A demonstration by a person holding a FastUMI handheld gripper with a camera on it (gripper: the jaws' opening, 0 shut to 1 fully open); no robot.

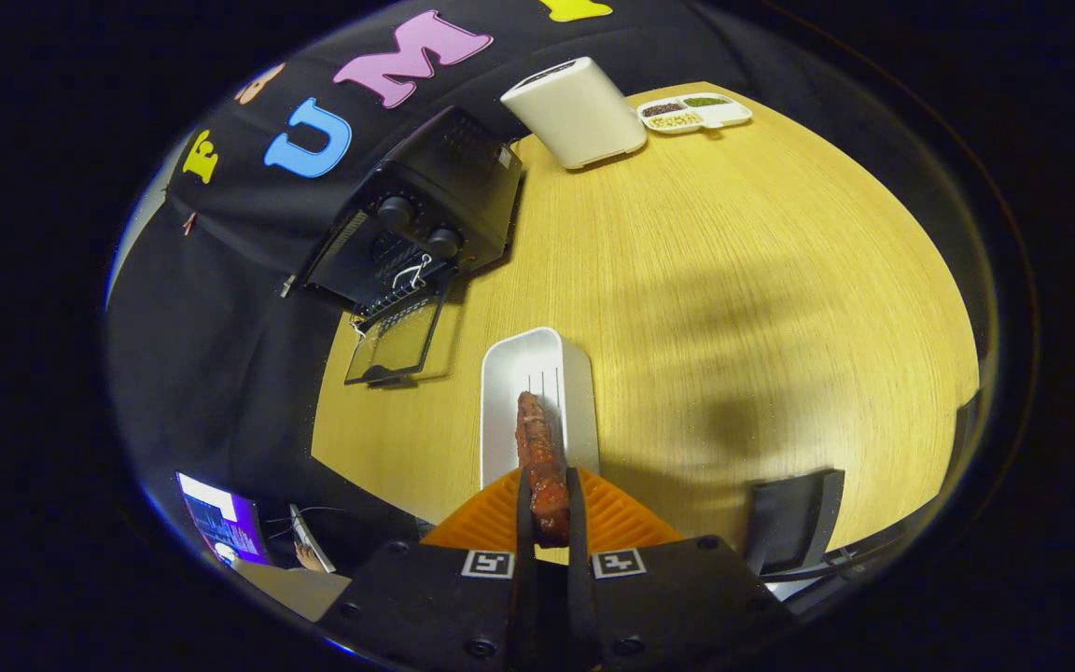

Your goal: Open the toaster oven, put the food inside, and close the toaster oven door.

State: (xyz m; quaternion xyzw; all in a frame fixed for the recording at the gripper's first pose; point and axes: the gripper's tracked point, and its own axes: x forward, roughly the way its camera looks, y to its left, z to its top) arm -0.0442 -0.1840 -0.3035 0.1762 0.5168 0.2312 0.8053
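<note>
Reddish-brown, the long strip of cooked meat point(540, 448) is pinched at its near end by both fingers of the gripper point(551, 509), lifted over the white oblong tray point(500, 392); it looks light, soft, greasy, so squeeze gently.

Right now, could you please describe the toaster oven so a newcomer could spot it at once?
On the wooden table, look beyond the gripper holding the food, by the black cloth wall. The toaster oven is the black box with two knobs, its glass door dropped open.

table point(733, 280): light wood | on it: toaster oven point(425, 215), white tray point(537, 392), white box point(579, 112), divided dish point(694, 112)
</note>
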